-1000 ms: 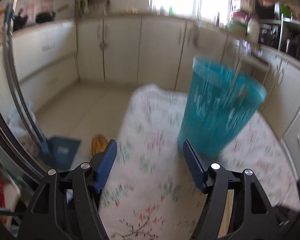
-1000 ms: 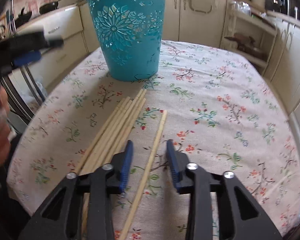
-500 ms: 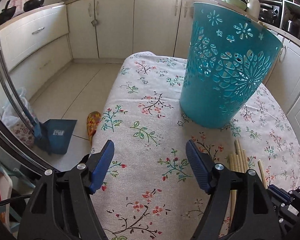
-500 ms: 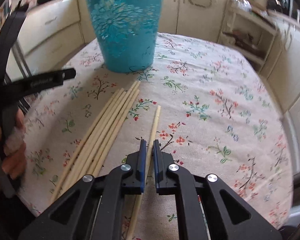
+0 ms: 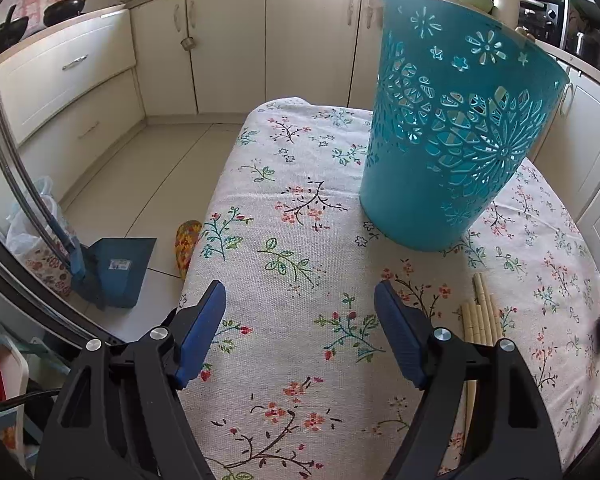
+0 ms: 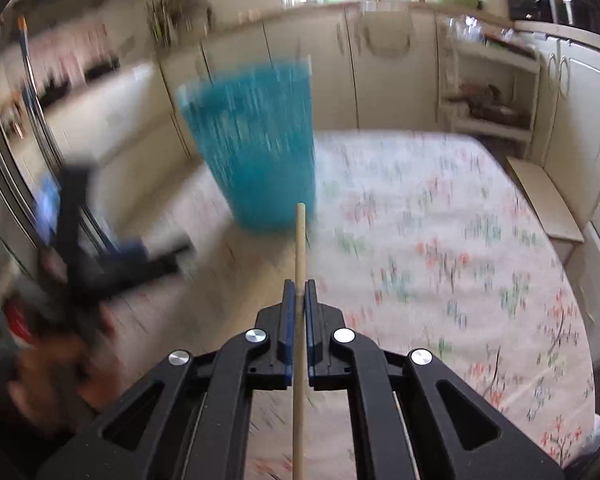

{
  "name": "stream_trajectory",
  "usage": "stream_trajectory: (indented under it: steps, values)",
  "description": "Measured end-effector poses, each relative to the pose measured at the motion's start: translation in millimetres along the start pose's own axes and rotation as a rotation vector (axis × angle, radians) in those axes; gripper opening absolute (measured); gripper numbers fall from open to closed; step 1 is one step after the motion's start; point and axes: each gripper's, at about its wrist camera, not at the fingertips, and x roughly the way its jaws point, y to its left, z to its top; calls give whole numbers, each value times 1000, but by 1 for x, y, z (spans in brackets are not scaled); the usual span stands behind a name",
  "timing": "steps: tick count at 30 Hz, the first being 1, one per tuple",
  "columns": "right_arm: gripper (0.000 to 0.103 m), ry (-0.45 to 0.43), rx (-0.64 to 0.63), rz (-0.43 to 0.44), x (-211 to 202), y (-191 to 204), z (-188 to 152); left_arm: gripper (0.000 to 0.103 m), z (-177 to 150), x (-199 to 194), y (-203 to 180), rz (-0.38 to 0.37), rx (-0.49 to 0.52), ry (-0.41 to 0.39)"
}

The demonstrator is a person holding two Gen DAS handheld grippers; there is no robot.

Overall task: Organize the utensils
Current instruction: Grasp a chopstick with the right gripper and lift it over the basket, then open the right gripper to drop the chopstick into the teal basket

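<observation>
the task looks barely begun: the right gripper [image 6: 299,296] has its pads clamped on a single wooden stick [image 6: 299,240], which juts forward between the jaws toward the teal basket [image 6: 256,148], and the blur across the right wrist view suggests the hand is in motion. the stick is not yet in the basket, and whether anything already sits inside cannot be told, since neither view looks into its mouth. the other sticks [image 5: 482,316] lie in a bundle on the floral tablecloth [image 5: 300,240], just beside the left gripper's right finger and a little short of the basket's foot, so most of the work remains. the left gripper [image 5: 300,300] hovers over bare cloth with its jaws well apart and nothing between them. a second ago the right jaws stood apart around this stick as it lay flat on the cloth beside the bundle; they have since closed onto it and lifted it clear. the left view, then smeared and aimed higher at the cupboards, now looks steadily down at the table, its jaws a touch wider.
</observation>
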Motion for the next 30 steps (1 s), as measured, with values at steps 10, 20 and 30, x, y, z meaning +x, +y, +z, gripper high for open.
stream_trajectory:
  steps: [10, 20, 30]
  values:
    - [6, -395, 59, 139, -30, 22, 106, 73, 0, -1, 3, 4, -17, -7]
    - [6, -596, 205, 122, 12, 23, 170, 73, 0, 0, 7, -9, -33, -8]
    - [7, -465, 142, 54, 58, 23, 153, 73, 0, 0, 8, -17, -42, -9]
